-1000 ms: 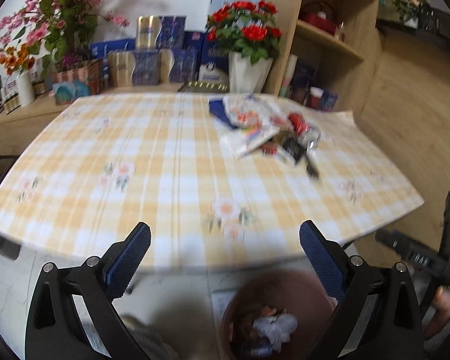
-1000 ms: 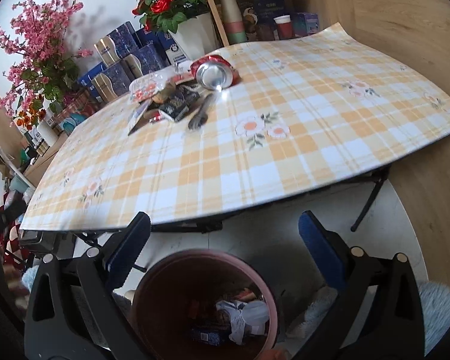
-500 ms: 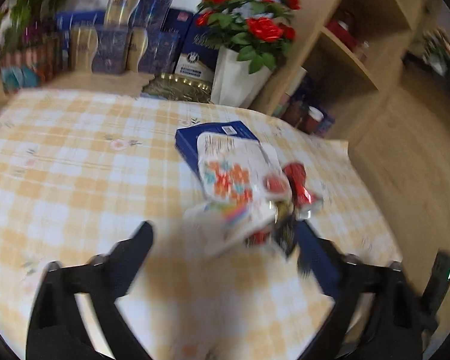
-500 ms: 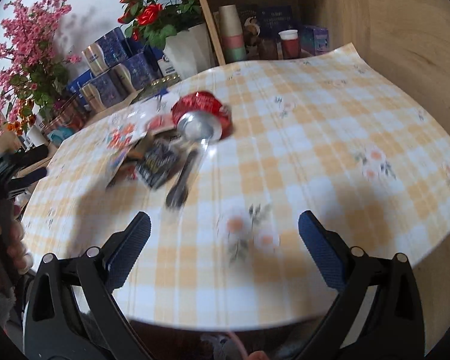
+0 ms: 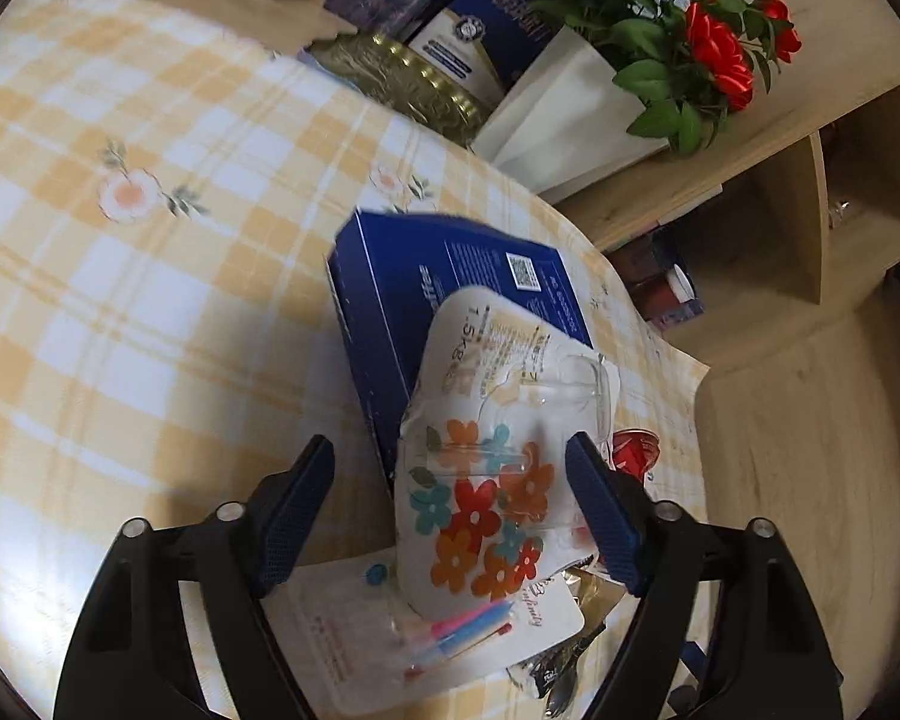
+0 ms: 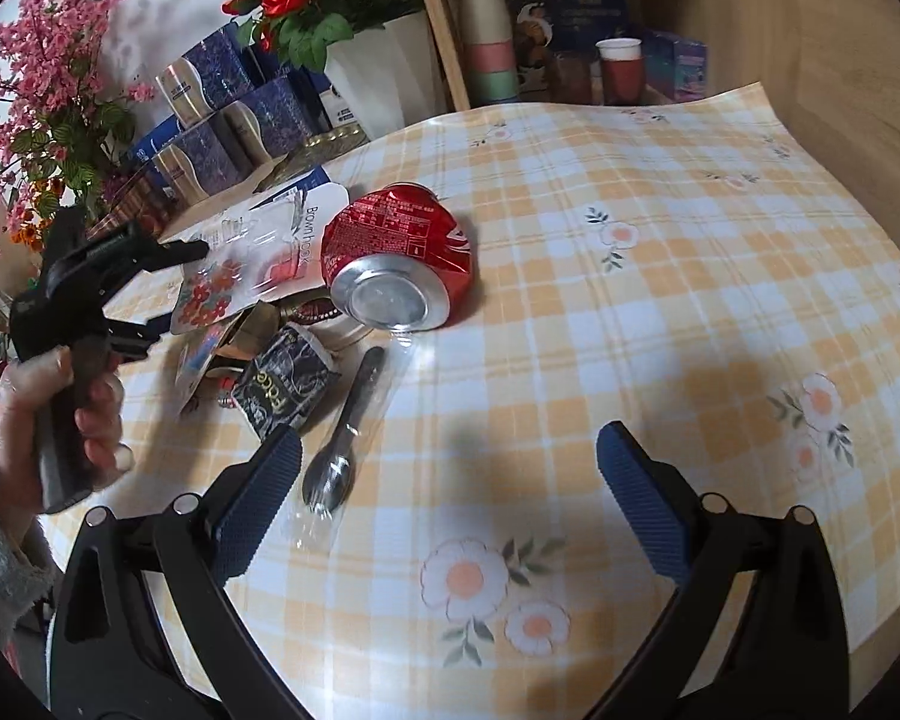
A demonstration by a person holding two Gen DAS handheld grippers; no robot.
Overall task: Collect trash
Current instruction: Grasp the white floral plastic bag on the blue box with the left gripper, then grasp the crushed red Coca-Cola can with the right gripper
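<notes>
Left gripper (image 5: 450, 498) jaws just been closing, half-wide, straddling flowered package (image 5: 480, 504), not yet pinching. Package lies on blue box (image 5: 390, 300) on checked tablecloth (image 5: 150, 270). Right gripper (image 6: 447, 492) wide open, empty, above tablecloth near wrapped spoon (image 6: 342, 438); red can (image 6: 399, 258) beyond.

Both wrist views angle down, sharing the trash pile (image 5: 480, 492).

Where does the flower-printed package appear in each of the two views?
Left wrist view: the flower-printed package is low at centre, between the left tool's fingers, atop the blue box.
Right wrist view: at middle left, beside the red can.
Shared landmark: the red roses.
</notes>
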